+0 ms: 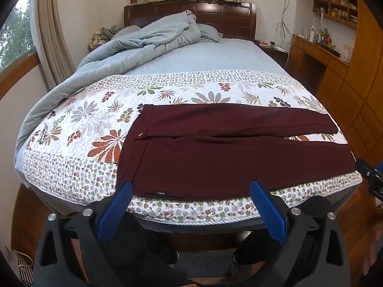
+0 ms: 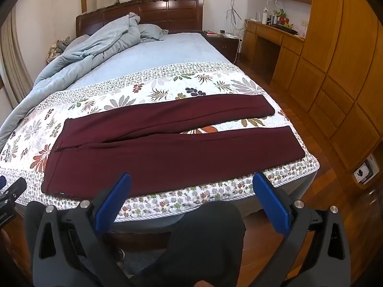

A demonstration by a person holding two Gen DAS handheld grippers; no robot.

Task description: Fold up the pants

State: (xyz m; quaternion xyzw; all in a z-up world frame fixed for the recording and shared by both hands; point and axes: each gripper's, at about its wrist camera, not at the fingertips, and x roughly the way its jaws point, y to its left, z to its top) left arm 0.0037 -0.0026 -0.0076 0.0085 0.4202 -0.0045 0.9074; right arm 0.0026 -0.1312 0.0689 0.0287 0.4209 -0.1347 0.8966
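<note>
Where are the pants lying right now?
In both wrist views the pants lie flat and unfolded across the floral quilt at the foot of the bed, waistband to the left, legs to the right.

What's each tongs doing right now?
Left tongs: open, empty, short of the pants.
Right tongs: open, empty.

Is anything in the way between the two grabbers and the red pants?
Nothing visible is. The pants lie flat on the flowery quilt, and the open left gripper and open right gripper hover at the bed's near edge with clear space ahead.
</note>
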